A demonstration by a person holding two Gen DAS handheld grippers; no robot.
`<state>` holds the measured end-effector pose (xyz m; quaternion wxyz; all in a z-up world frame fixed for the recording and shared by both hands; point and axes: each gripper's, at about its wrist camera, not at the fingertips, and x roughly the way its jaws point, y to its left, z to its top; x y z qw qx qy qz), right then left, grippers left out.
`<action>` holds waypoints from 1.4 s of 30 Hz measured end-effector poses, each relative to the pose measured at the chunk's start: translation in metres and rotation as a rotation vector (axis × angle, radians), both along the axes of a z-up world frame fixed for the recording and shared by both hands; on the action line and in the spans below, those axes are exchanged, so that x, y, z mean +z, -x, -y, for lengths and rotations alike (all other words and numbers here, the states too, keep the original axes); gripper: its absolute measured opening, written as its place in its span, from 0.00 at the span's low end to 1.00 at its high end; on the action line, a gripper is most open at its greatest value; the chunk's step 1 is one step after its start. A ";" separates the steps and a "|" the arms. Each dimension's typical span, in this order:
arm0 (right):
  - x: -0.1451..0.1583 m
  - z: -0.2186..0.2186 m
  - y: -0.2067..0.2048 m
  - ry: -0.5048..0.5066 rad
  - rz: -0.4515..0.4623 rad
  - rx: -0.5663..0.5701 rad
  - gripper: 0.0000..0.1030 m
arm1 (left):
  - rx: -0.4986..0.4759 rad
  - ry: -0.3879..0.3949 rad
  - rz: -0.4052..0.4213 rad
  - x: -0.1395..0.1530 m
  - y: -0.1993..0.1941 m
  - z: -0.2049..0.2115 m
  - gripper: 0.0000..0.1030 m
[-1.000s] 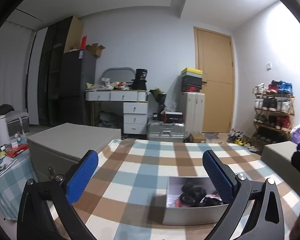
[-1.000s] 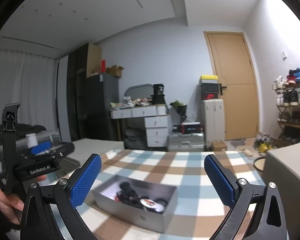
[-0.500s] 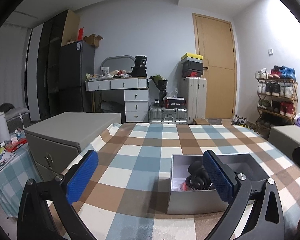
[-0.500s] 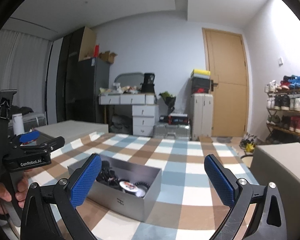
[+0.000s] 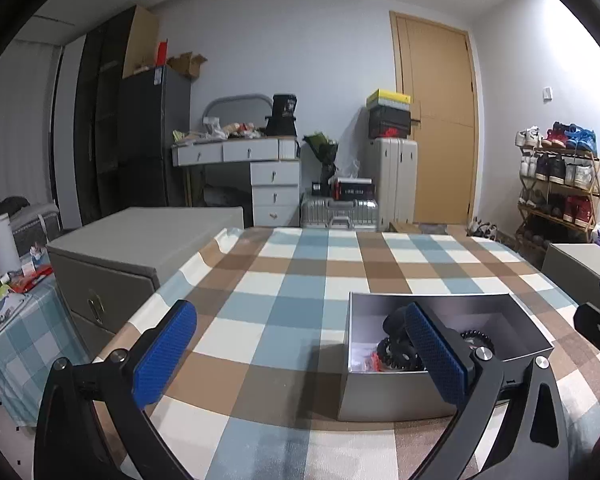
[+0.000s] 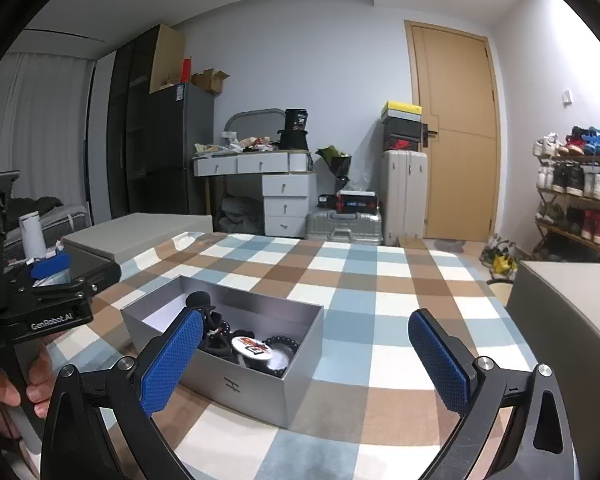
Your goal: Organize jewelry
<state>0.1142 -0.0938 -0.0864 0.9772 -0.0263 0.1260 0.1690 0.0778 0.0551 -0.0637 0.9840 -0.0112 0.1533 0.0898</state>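
A silver open box [image 5: 392, 390] [image 6: 240, 384] sits on the checked tablecloth. It holds black beaded bracelets [image 6: 282, 340], dark hair ties [image 5: 396, 354] and a round white badge [image 6: 252, 348]. My left gripper [image 5: 300, 354] is open and empty, with its right finger in front of the box's left half. My right gripper [image 6: 306, 360] is open and empty, with the box between its fingers toward the left one. The left gripper also shows at the left edge of the right wrist view [image 6: 40, 300].
The tablecloth [image 5: 280, 300] covers the table. Grey padded boxes stand beside it at left [image 5: 132, 248] and right [image 6: 568, 312]. Beyond are a white drawer desk [image 5: 256, 176], suitcases [image 5: 340, 212], a door and a shoe rack [image 5: 556, 188].
Both grippers have tilted downward and come closer to the box, which now looks larger and nearer. Both stay open and empty.
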 end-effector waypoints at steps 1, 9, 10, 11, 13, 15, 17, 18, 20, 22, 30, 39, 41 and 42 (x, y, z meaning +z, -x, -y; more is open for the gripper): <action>0.000 0.000 0.000 0.001 0.001 0.001 1.00 | -0.006 0.003 -0.001 -0.001 -0.001 0.000 0.99; 0.001 0.000 0.000 0.000 0.000 -0.001 1.00 | -0.002 0.005 -0.004 0.000 -0.002 0.001 0.99; 0.001 -0.001 -0.001 0.000 0.000 0.000 1.00 | -0.002 0.005 -0.004 0.000 -0.002 0.001 0.99; 0.001 0.000 -0.001 0.000 0.000 -0.001 1.00 | -0.002 0.004 -0.004 0.000 -0.002 0.001 0.99; 0.001 0.000 -0.001 -0.001 0.000 -0.001 1.00 | -0.002 0.004 -0.004 0.000 -0.002 0.001 0.99; 0.001 -0.001 0.000 0.000 0.000 0.000 1.00 | -0.002 0.005 -0.004 0.000 -0.002 0.001 0.99; 0.001 0.000 -0.001 0.000 0.000 -0.001 1.00 | -0.002 0.004 -0.004 0.000 -0.002 0.001 0.99; 0.001 0.000 -0.001 0.000 0.000 -0.001 1.00 | -0.002 0.005 -0.004 0.000 -0.003 0.001 0.99; 0.001 0.000 -0.001 0.000 0.000 -0.001 1.00 | -0.002 0.005 -0.004 0.000 -0.002 0.001 0.99; 0.001 0.000 0.000 0.000 0.000 -0.001 1.00 | -0.002 0.005 -0.004 0.000 -0.003 0.001 0.99; 0.001 0.000 -0.001 0.000 0.000 -0.001 1.00 | -0.002 0.004 -0.005 0.000 -0.002 0.001 0.99; 0.001 -0.001 -0.001 0.000 0.000 -0.001 1.00 | -0.003 0.004 -0.006 0.000 -0.003 0.001 0.99; 0.001 0.000 -0.001 0.000 0.000 -0.001 1.00 | -0.003 0.004 -0.005 0.000 -0.003 0.001 0.99; 0.001 0.000 0.000 0.000 0.000 -0.001 1.00 | -0.003 0.004 -0.006 0.000 -0.003 0.001 0.99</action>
